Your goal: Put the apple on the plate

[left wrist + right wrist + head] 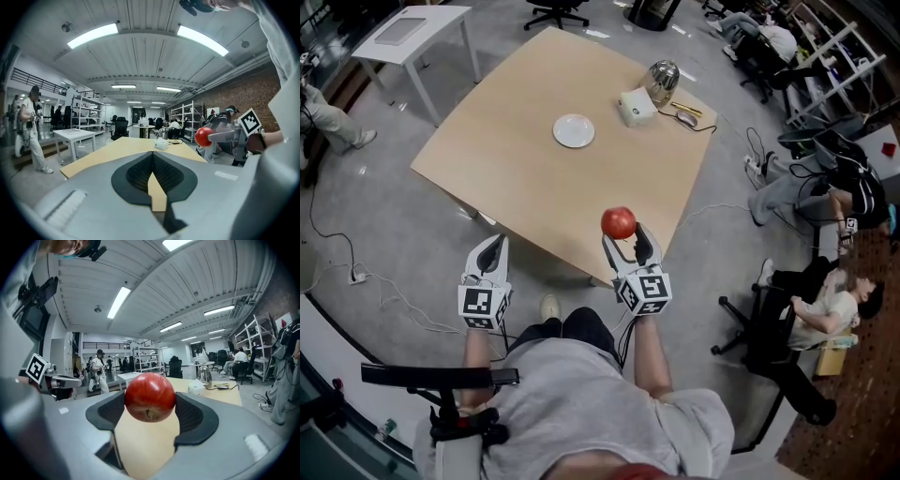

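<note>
A red apple (618, 223) is clamped between the jaws of my right gripper (623, 240), held in the air just above the near edge of the wooden table (516, 178). In the right gripper view the apple (150, 396) fills the gap between the dark pads. The white plate (574, 130) lies empty farther up the table, well beyond the apple. My left gripper (488, 258) hangs off the table's near-left side with its jaws together and nothing in them; its view shows the apple (204, 136) off to the right.
A white box (637, 107), a shiny metal kettle (663, 80) and a mouse with cable (686, 118) sit at the table's far right corner. A small white table (414, 36) stands far left. Seated people and office chairs (787, 347) are at the right.
</note>
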Motion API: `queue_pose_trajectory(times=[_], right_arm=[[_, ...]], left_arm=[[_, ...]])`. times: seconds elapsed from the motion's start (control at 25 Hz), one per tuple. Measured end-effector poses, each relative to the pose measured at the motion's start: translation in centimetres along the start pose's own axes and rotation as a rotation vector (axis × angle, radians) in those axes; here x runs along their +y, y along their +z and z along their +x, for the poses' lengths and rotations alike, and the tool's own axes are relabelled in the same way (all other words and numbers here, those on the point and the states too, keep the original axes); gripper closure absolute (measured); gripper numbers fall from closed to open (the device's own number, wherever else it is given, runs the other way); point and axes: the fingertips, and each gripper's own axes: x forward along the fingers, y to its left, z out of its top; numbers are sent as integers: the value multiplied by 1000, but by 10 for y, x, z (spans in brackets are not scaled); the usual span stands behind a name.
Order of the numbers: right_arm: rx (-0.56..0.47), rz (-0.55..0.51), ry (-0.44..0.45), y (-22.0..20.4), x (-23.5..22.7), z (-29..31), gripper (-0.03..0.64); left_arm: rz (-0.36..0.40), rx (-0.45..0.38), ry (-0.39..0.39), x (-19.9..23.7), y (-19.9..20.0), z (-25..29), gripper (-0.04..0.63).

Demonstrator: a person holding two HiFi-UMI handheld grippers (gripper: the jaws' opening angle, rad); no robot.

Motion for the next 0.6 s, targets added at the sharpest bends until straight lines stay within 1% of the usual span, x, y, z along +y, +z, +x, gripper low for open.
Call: queue_pose_trajectory(times=[0.32, 0.6], right_arm=[[3, -1, 1, 3, -12, 21, 275], [8, -5, 23, 1, -22, 61, 275]], left_arm=[[-1, -4, 9, 9, 7, 17, 575], [3, -4, 27, 28, 6, 43, 575]])
